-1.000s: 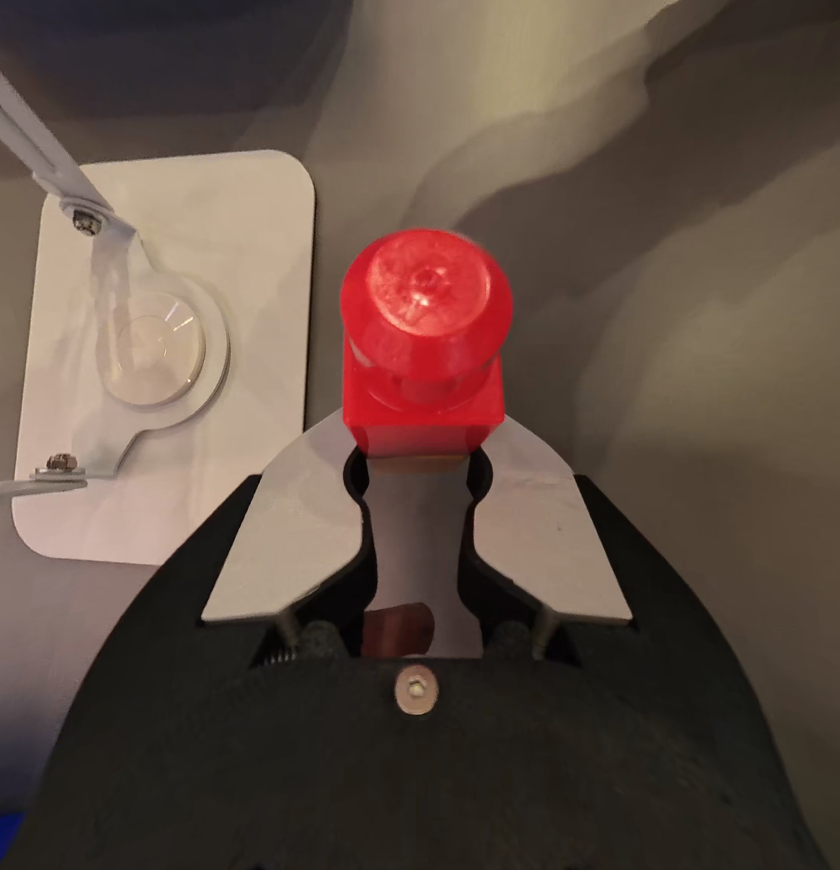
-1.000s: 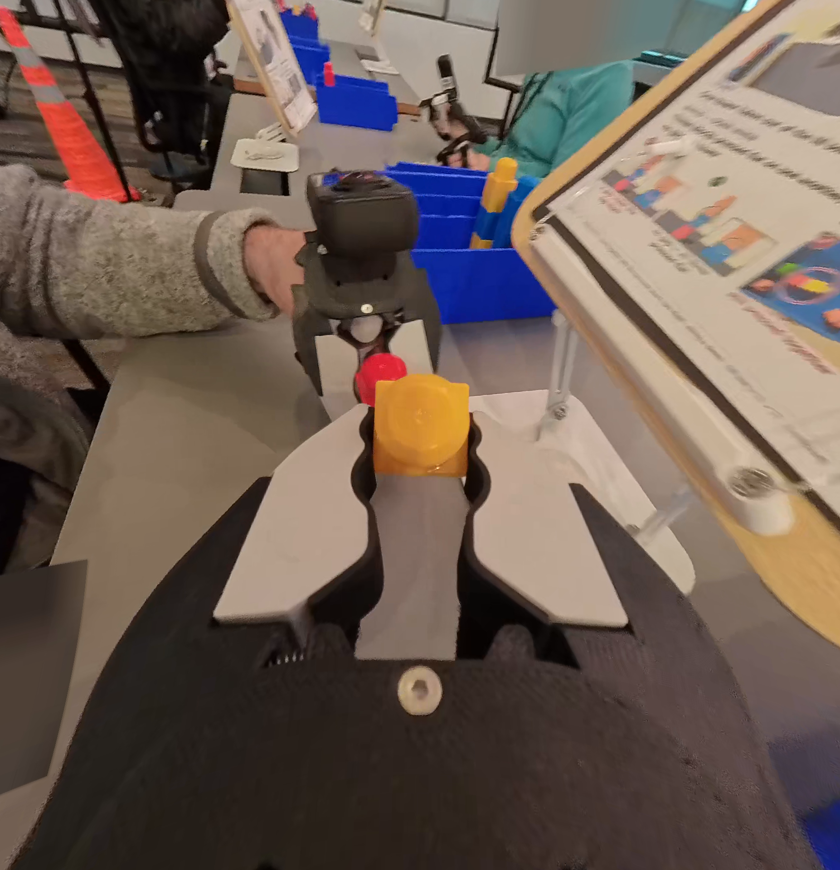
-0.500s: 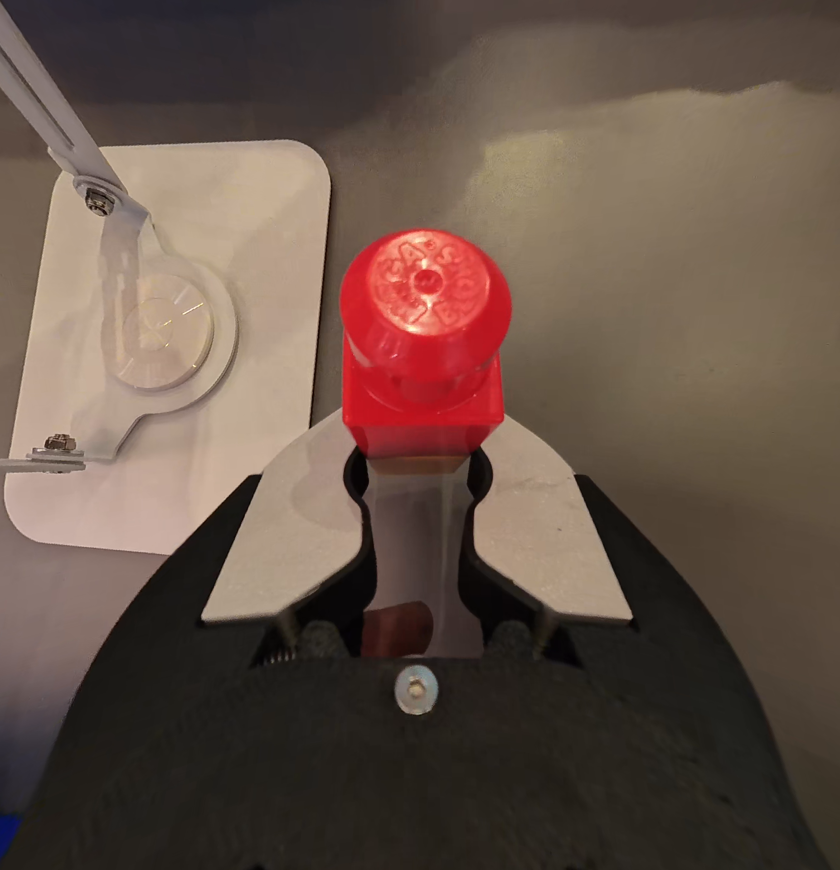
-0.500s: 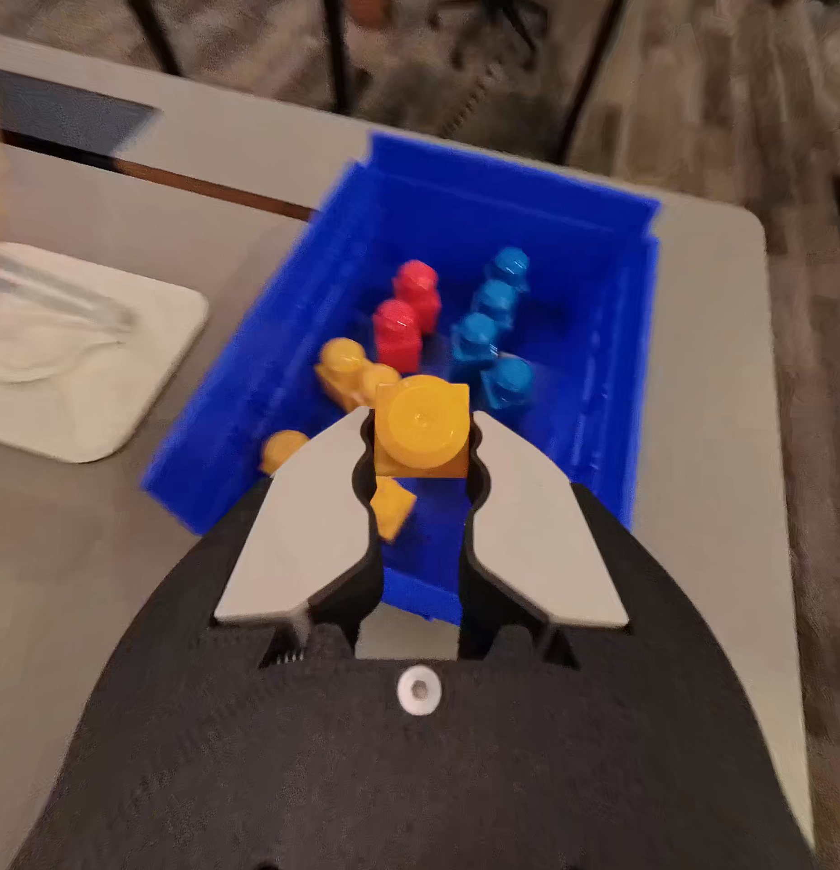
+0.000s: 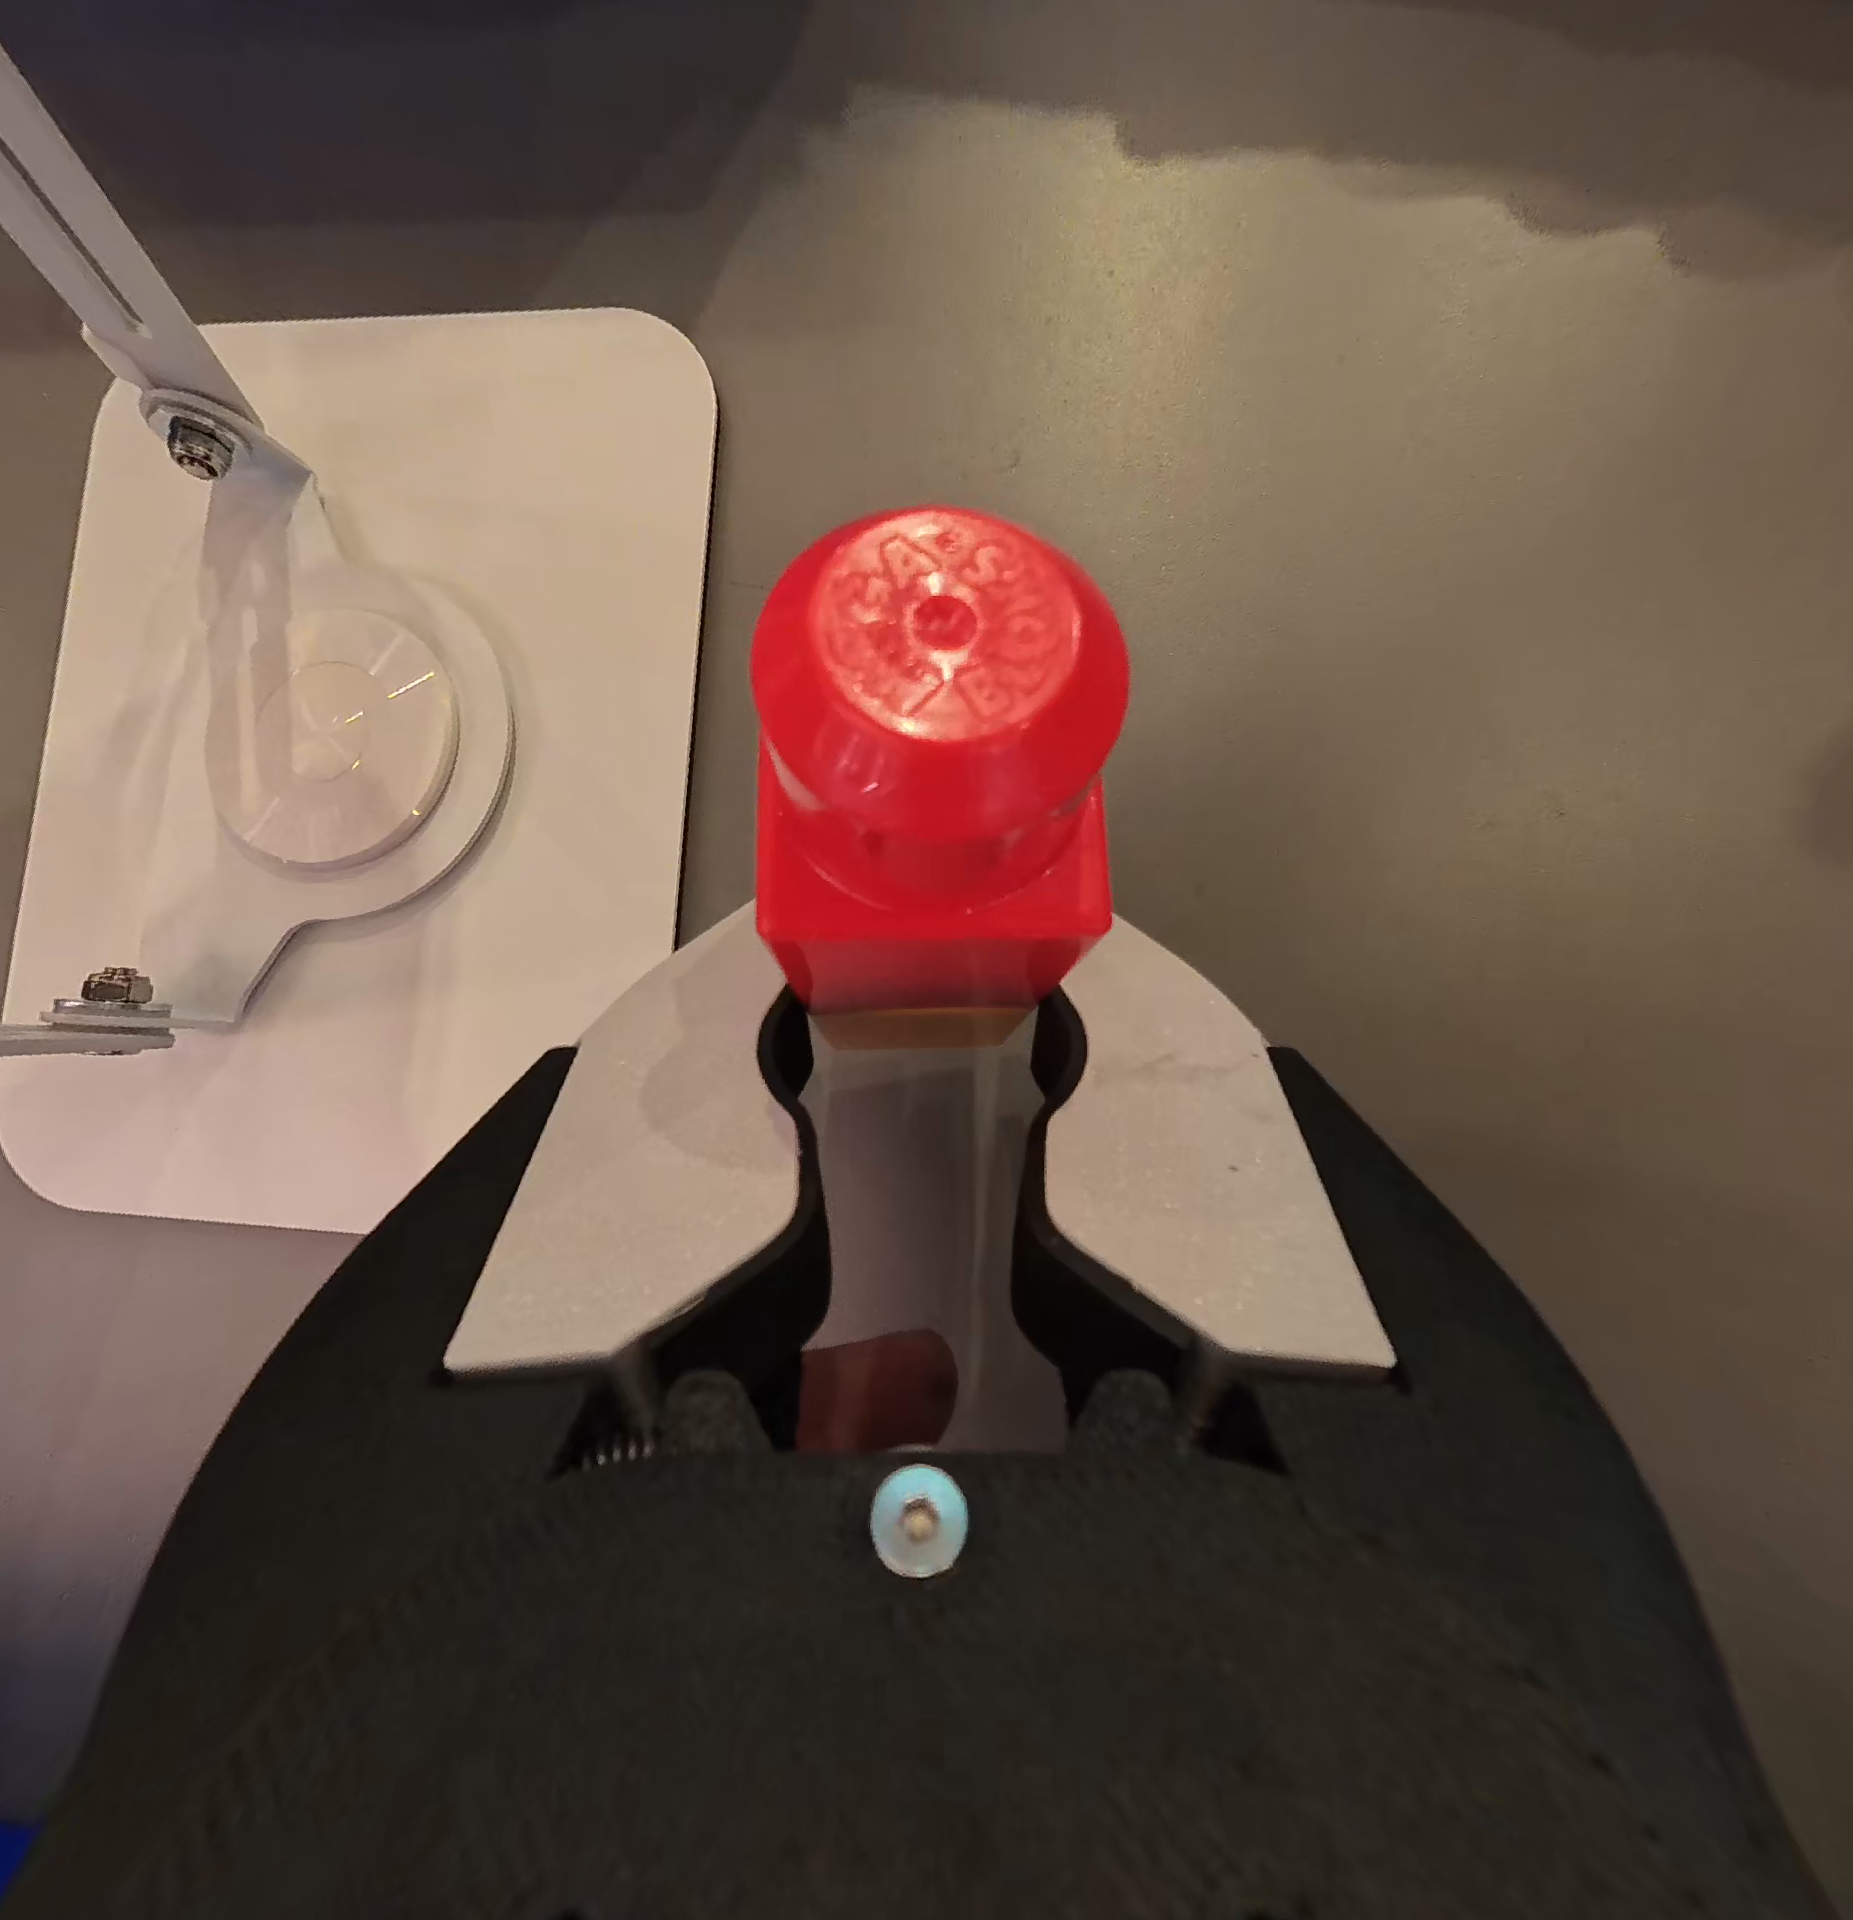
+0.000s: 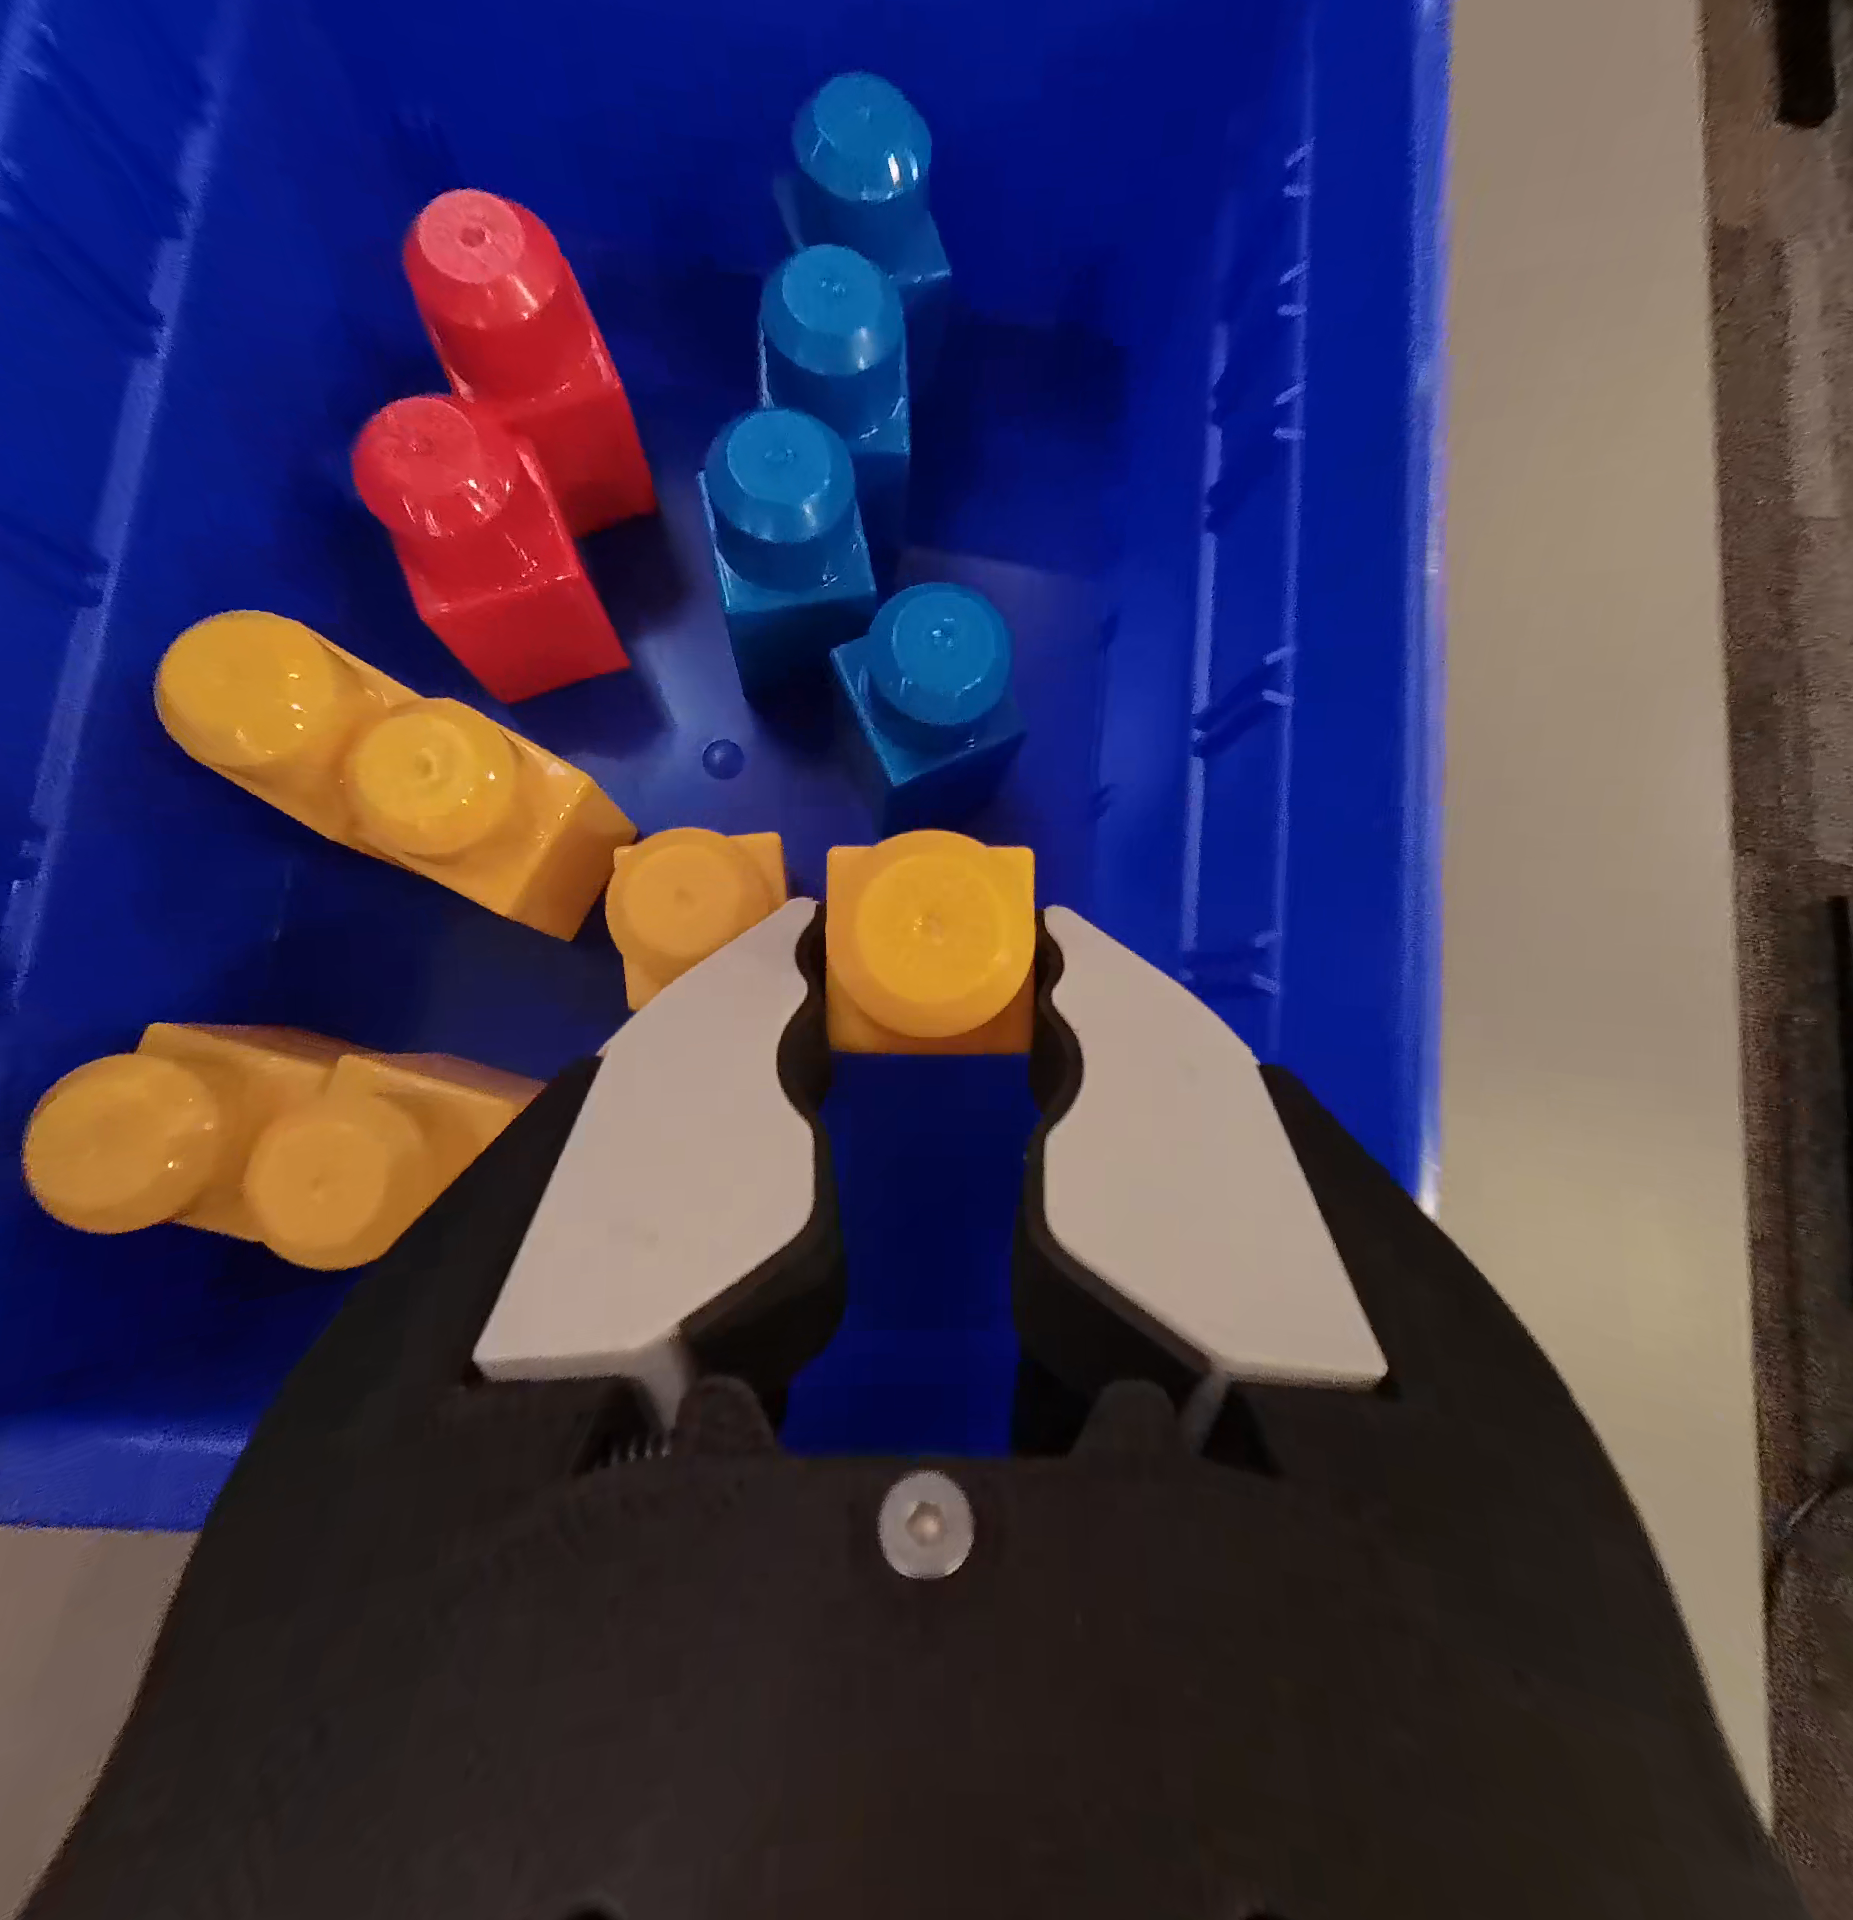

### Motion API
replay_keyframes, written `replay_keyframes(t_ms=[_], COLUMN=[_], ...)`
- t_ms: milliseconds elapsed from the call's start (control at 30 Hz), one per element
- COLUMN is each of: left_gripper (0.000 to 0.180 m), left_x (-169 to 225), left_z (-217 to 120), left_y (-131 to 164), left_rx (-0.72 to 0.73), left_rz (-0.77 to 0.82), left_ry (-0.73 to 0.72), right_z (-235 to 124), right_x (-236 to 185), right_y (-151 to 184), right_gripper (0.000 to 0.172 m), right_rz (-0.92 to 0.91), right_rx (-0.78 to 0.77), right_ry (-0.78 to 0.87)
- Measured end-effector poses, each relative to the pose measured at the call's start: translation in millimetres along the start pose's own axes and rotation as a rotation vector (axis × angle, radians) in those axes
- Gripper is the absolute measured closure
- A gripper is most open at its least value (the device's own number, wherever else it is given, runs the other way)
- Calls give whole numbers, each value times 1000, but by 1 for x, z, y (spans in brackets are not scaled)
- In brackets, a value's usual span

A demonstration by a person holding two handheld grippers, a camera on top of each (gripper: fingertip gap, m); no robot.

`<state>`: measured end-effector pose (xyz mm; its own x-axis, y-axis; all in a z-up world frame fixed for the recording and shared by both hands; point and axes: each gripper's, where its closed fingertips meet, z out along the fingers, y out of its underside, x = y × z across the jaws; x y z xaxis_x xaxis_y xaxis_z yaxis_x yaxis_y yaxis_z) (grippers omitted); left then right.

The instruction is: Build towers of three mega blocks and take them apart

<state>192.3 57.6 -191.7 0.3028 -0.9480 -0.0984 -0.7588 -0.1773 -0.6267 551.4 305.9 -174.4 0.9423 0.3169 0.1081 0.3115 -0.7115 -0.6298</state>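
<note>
1. left gripper (image 5: 932, 997): jaws part-way open and clamped on a red block (image 5: 937, 790), stud pointing away from the camera. a sliver of orange shows under its base, maybe a second block, cannot tell. it hangs over the grey table (image 5: 1421, 623), with a white stand base (image 5: 548, 499) to its left.
2. right gripper (image 6: 932, 966): jaws part-way open, pads pressed on both flat sides of a single-stud yellow block (image 6: 927, 940), held over the near right part of the blue bin (image 6: 1317, 416).
3. handling, my guess: hollow hard plastic, light, stiff, not fragile. glossy, so slippery if pinched on the round stud. grip the flat square body sides, as both grippers do now. pulling blocks apart likely needs a firm straight tug.
4. count in the bin, left to right, loose blocks only:
   - yellow two-stud blocks: two, far one (image 6: 382, 758) and near one (image 6: 236, 1143), both at the left.
   - red single blocks: two, far (image 6: 527, 353) and near (image 6: 475, 551).
   - yellow single block (image 6: 683, 904): one, just left of the right gripper's fingertip.
   - blue single blocks: four, in a row running far to near (image 6: 860, 166), (image 6: 834, 343), (image 6: 787, 540), (image 6: 927, 686).
5. total seen: nine loose in the bin plus one in each gripper. parts of the bin are hidden behind the gripper body, so there may be more.
</note>
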Motion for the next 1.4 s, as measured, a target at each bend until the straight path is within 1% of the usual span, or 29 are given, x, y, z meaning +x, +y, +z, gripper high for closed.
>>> replay_keyframes(t_ms=[67, 167, 333, 567, 633, 733, 867, 967, 1033, 1067, 1133, 1200, 1267, 1333, 1400], left_gripper=[141, 141, 141, 141, 141, 141, 141, 141, 141, 141, 141, 141, 141, 141, 141], left_x=[0, 0, 1, 1, 0, -2, -2, 0, 1, 2, 6, 10, 15, 19, 21], left_z=[0, 0, 2, 2, 2, 1, 1, 2, 3, 3, 3, 4, 4, 5, 5], left_y=[0, 0, 0, -1, -2, -2, -4, -5, -6, -7, -9, -13, -17, -19, -21], left_rx=[-2, 0, -2, -1, 2, 8, 13, 11, 10, 15, 24, 36, 52, 57, 64], left_rz=[1, 1, 0, -3, -5, -11, -10, -7, -6, -9, -13, -14, -10, -8, -4], left_ry=[0, 3, 8, 9, 6, 1, -2, 4, 10, 14, 42, 62, 93, 109, 120], right_z=[10, 18, 27, 33, 33, 23, 0, -26, -49, -63, -93, -122, -145, -170, -186], right_x=[-3, -1, -4, -11, -13, -11, -7, -7, -14, -23, -54, -108, -174, -248, -304], right_y=[4, 7, 15, 28, 31, 26, 13, 1, -11, -17, -31, -39, -31, -13, 6], right_gripper=[135, 135, 135, 135, 128, 123, 119, 120, 121, 122, 125, 121, 121, 122, 121], right_rz=[15, 31, 0, -3, -13, -39, -66, -81, -123, -160, -299, -508, -669, -753, -834], right_rx=[-30, -60, -155, -278, -296, -264, -195, -121, -39, 4, 123, 264, 350, 399, 416], right_ry=[-23, -16, -21, -80, -89, -60, -26, -22, -11, -22, -55, -162, -335, -622, -818])
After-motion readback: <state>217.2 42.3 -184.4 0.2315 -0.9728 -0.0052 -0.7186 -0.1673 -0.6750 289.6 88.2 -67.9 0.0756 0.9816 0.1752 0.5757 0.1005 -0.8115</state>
